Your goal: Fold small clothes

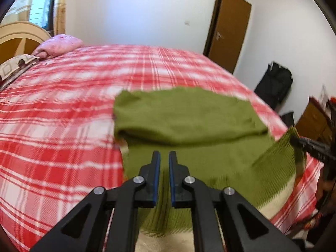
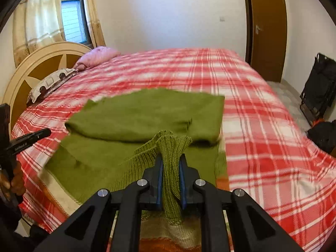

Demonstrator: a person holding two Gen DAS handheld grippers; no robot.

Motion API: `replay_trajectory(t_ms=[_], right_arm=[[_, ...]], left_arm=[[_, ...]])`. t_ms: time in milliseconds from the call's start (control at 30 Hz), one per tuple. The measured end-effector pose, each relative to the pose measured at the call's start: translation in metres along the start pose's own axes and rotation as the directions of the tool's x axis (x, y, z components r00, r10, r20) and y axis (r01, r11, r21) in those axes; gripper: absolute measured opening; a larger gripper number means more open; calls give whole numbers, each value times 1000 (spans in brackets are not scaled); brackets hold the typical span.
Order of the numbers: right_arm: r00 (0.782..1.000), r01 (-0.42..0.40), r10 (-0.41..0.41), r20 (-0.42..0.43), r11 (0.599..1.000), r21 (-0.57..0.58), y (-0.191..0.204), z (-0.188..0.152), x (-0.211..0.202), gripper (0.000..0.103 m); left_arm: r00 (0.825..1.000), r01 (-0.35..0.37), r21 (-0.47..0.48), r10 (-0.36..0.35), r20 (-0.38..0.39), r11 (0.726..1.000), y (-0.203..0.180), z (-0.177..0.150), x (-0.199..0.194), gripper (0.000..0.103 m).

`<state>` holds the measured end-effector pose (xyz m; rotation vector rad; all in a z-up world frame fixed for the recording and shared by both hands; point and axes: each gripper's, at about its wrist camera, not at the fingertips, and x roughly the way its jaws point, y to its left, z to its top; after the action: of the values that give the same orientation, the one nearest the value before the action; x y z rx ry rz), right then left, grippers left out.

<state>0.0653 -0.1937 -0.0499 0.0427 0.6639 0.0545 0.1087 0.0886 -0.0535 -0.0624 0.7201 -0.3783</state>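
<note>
Jaws of the right gripper [image 2: 171, 157] are clamped on a bunched ribbed edge of the green sweater [image 2: 147, 113], lifting it above the rest of the garment. On the left gripper [image 1: 164, 156] they stand slightly apart, holding nothing, just over the green knit. The sweater lies partly folded on the bed [image 2: 262, 113] with its red plaid cover, near the closer edge.
</note>
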Motion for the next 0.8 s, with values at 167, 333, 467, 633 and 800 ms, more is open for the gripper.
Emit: replay_trajectory(t_ms=[167, 333, 467, 633, 800], right_arm=[[999, 34, -35, -15, 998, -60, 9, 1, 8, 13], [998, 43, -44, -47, 999, -27, 3, -19, 8, 13], [997, 46, -45, -64, 999, 25, -7, -33, 4, 13], [995, 49, -45, -86, 998, 39, -7, -44, 7, 13], [995, 57, -53, -89, 997, 43, -6, -45, 10, 13]], left_arm=[[1000, 14, 50, -13, -19, 999, -1, 11, 1, 9], [991, 18, 118, -1, -137, 993, -1, -11, 20, 68], [981, -14, 163, 45, -190, 987, -5, -27, 38, 69], [973, -4, 139, 36, -228, 990, -6, -37, 49, 12], [978, -18, 169, 53, -201, 985, -13, -43, 42, 9]])
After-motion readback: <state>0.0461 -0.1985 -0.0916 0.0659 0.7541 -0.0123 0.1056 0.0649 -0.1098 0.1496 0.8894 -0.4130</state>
